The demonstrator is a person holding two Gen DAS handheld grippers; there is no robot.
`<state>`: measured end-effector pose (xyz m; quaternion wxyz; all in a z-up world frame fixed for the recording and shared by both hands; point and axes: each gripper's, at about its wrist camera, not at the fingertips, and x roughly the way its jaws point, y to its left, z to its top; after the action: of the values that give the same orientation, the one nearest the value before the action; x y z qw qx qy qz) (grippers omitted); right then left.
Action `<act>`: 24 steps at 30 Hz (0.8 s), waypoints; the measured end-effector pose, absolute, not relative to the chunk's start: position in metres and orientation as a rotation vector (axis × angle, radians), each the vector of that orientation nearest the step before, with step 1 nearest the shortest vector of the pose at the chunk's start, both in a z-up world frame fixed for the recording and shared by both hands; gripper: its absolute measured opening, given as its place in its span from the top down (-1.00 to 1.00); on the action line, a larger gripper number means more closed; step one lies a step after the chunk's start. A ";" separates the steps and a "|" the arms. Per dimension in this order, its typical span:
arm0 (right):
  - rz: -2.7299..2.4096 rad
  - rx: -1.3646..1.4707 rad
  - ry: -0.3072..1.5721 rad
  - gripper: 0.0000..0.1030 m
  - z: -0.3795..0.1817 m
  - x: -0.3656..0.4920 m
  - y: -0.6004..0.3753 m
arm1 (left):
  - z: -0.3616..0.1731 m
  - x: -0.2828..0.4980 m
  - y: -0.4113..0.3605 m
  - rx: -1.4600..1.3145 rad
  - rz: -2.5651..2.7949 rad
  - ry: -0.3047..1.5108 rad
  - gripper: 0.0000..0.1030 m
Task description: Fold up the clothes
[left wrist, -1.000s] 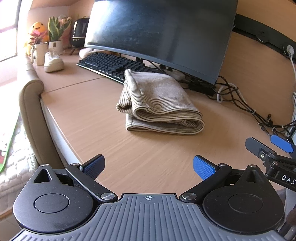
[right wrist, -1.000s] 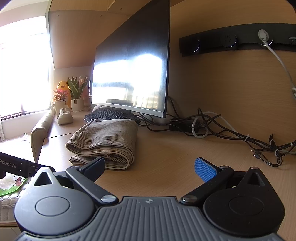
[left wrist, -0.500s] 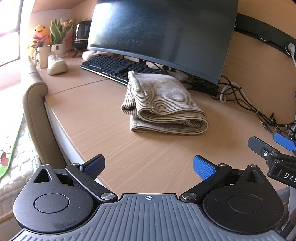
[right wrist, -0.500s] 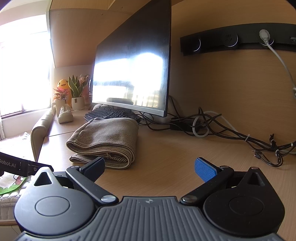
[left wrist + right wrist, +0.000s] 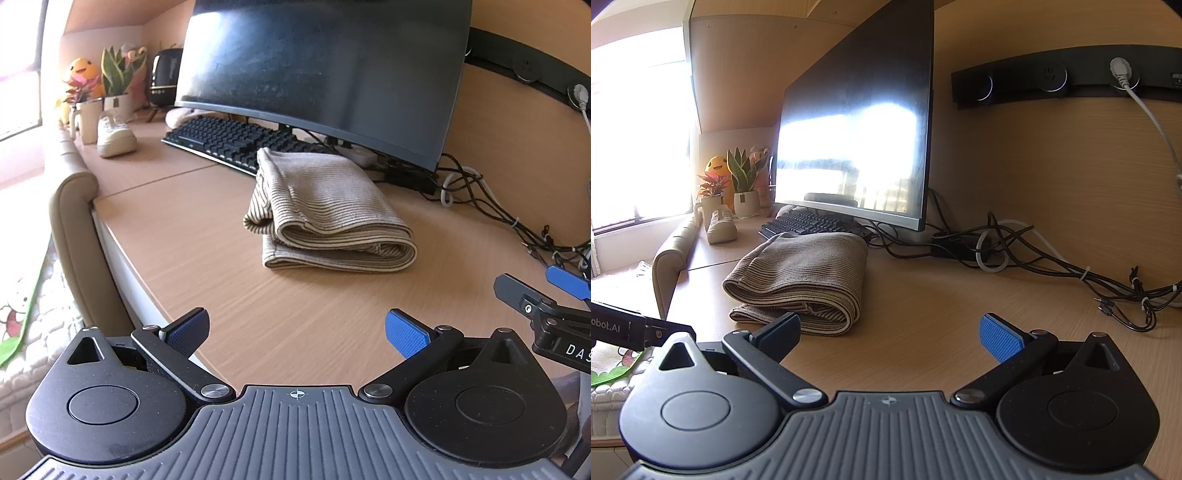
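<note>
A beige striped garment (image 5: 328, 214) lies folded into a thick bundle on the wooden desk (image 5: 207, 251), just in front of the keyboard. The same garment (image 5: 801, 280) shows left of centre in the right wrist view. My left gripper (image 5: 295, 330) hovers open over the desk's near edge, well short of the cloth, nothing between its blue pads. My right gripper (image 5: 890, 332) is open too, near the bundle's right end and apart from it. The right gripper's fingertips (image 5: 535, 291) appear at the right edge of the left wrist view.
A large monitor (image 5: 325, 70) and a black keyboard (image 5: 229, 140) stand behind the garment. Tangled cables (image 5: 1034, 258) run along the back right. Potted plants (image 5: 114, 88), a mug and a small shoe (image 5: 114, 136) sit at the far left. A padded chair arm (image 5: 74, 229) borders the desk's left edge.
Both grippers have drifted back and slightly left from the folded garment, staying open. The garment has not moved.
</note>
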<state>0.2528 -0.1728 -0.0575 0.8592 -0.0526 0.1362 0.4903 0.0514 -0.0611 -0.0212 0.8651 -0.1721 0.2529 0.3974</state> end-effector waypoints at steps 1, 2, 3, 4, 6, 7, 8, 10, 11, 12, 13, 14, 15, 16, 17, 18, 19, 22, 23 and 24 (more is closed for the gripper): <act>1.029 -0.111 0.287 -1.00 -0.058 0.253 -0.173 | -0.021 0.052 -0.061 -0.359 0.835 0.531 -1.00; 1.029 -0.113 0.289 -1.00 -0.058 0.253 -0.173 | -0.021 0.052 -0.060 -0.358 0.838 0.530 -1.00; 1.029 -0.115 0.291 -1.00 -0.058 0.253 -0.172 | -0.021 0.052 -0.060 -0.357 0.840 0.529 -1.00; 1.029 -0.116 0.292 -1.00 -0.058 0.253 -0.172 | -0.021 0.051 -0.060 -0.356 0.841 0.528 -1.00; 1.029 -0.119 0.295 -1.00 -0.058 0.253 -0.171 | -0.020 0.051 -0.060 -0.356 0.843 0.525 -1.00; 1.028 -0.120 0.296 -1.00 -0.058 0.253 -0.171 | -0.020 0.051 -0.060 -0.356 0.842 0.523 -1.00; 1.028 -0.122 0.297 -1.00 -0.058 0.253 -0.171 | -0.020 0.051 -0.060 -0.356 0.843 0.523 -1.00; 1.029 -0.125 0.300 -1.00 -0.058 0.253 -0.170 | -0.020 0.050 -0.060 -0.354 0.842 0.523 -1.00; 1.028 -0.126 0.301 -1.00 -0.058 0.253 -0.170 | -0.020 0.050 -0.060 -0.354 0.842 0.523 -1.00; 1.028 -0.127 0.302 -1.00 -0.058 0.253 -0.170 | -0.020 0.050 -0.060 -0.353 0.842 0.524 -1.00; 1.028 -0.128 0.303 -1.00 -0.058 0.254 -0.170 | -0.020 0.051 -0.060 -0.353 0.842 0.525 -1.00; 1.029 -0.129 0.304 -1.00 -0.058 0.254 -0.169 | -0.020 0.051 -0.060 -0.353 0.843 0.526 -1.00; 1.029 -0.130 0.305 -1.00 -0.058 0.254 -0.169 | -0.020 0.051 -0.060 -0.354 0.843 0.527 -1.00; 1.027 -0.133 0.307 -1.00 -0.058 0.254 -0.169 | -0.020 0.051 -0.060 -0.354 0.843 0.528 -1.00; 1.025 -0.136 0.307 -1.00 -0.058 0.253 -0.169 | -0.020 0.052 -0.060 -0.355 0.844 0.529 -1.00; 1.024 -0.139 0.308 -1.00 -0.059 0.253 -0.168 | -0.020 0.052 -0.060 -0.356 0.842 0.530 -1.00; 1.025 -0.142 0.308 -1.00 -0.059 0.253 -0.168 | -0.020 0.052 -0.060 -0.357 0.840 0.531 -1.00; 1.033 -0.146 0.306 -1.00 -0.059 0.252 -0.167 | -0.020 0.053 -0.060 -0.355 0.832 0.533 -1.00; 1.037 -0.146 0.306 -1.00 -0.058 0.252 -0.167 | -0.020 0.053 -0.060 -0.353 0.830 0.533 -1.00; 1.046 -0.146 0.305 -1.00 -0.058 0.252 -0.167 | -0.020 0.053 -0.060 -0.353 0.830 0.534 -1.00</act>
<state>0.2522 -0.1675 -0.0584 0.8528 -0.0693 0.1452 0.4969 0.0532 -0.0604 -0.0204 0.8659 -0.1685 0.2549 0.3960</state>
